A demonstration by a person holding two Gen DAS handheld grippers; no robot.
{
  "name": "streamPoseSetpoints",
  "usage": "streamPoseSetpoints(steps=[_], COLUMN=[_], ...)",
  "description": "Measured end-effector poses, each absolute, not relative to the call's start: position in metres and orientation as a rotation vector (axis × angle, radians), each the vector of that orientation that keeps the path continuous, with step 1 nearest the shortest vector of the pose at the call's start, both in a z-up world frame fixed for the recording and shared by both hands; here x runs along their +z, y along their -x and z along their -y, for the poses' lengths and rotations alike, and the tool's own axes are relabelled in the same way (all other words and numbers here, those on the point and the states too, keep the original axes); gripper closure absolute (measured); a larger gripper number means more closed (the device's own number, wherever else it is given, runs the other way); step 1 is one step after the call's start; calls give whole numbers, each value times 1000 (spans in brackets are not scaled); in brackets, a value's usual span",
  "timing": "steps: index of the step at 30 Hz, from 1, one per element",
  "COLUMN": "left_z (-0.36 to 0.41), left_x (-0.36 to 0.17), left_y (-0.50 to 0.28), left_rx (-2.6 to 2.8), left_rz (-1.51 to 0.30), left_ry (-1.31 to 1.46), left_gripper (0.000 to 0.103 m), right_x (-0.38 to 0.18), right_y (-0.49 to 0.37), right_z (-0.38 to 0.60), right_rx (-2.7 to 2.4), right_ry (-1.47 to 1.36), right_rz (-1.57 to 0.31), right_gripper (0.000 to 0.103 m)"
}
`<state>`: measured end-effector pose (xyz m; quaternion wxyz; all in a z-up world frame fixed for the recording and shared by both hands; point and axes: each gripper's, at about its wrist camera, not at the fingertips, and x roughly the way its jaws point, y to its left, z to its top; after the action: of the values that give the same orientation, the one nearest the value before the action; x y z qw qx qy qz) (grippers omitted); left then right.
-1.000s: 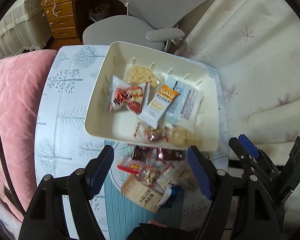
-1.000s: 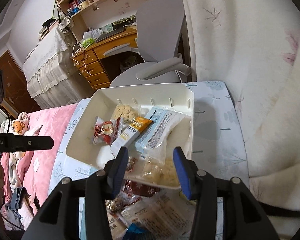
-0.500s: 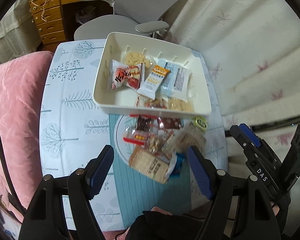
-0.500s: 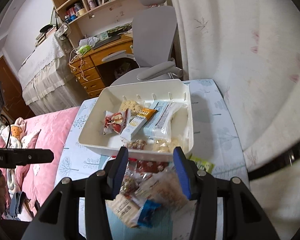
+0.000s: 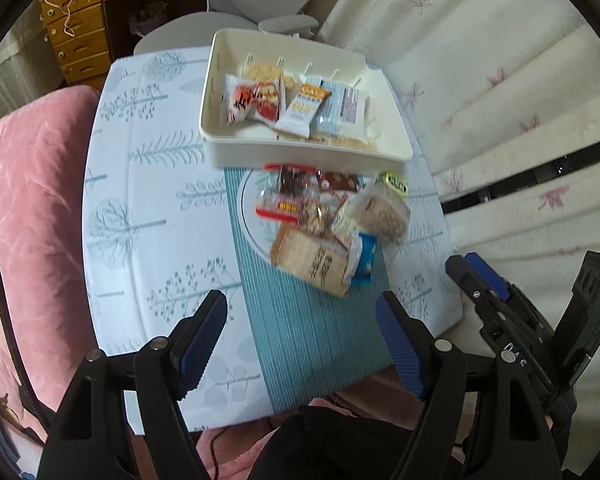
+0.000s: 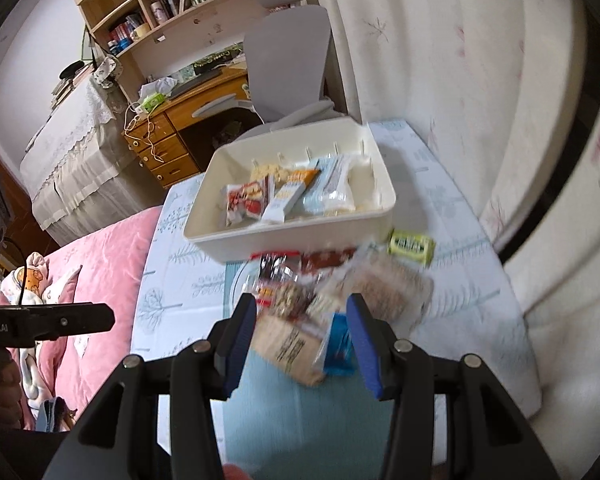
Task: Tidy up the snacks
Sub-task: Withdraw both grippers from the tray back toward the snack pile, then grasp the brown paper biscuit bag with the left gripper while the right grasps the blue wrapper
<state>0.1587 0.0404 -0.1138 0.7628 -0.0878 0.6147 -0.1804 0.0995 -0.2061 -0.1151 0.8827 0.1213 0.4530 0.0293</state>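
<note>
snacks (image 5: pixel 324 216) heaped beside tray (image 5: pixel 300 150) | left gripper (image 5: pixel 300 340) empty

Left gripper (image 5: pixel 302 342) tilts steeply down, jaws wide and empty. Right gripper (image 6: pixel 302 346) slants down, jaws narrower, gripping nothing.

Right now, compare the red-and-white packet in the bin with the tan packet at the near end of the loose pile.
The red-and-white packet lies inside the cream bin; the tan packet lies outside it, on the striped mat. The red-and-white one is glossy and pictured; the tan one is plain, with dark print. Both are sealed and untouched by either gripper.
</note>
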Motion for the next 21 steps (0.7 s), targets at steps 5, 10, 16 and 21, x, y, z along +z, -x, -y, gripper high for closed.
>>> streamPoseSetpoints(steps=[5, 10, 16, 21], left_z=[-41, -35, -26, -13], left_x=[-128, -146, -169, -184], left_y=[-144, -135, -137, -138], left_rx=[-380, -337, -171, -76], left_rz=[-1362, -1406, -1438, -1416], left_ry=[192, 232, 316, 418], left_gripper=[27, 27, 27, 27], right_x=[-132, -144, -166, -181], right_y=[-83, -80, -90, -102], right_z=[188, 182, 190, 202], right_rx=[47, 65, 78, 172], right_ry=[-252, -235, -204, -147], right_rz=[-999, -1040, -1100, -1155], right_gripper=[56, 56, 56, 56])
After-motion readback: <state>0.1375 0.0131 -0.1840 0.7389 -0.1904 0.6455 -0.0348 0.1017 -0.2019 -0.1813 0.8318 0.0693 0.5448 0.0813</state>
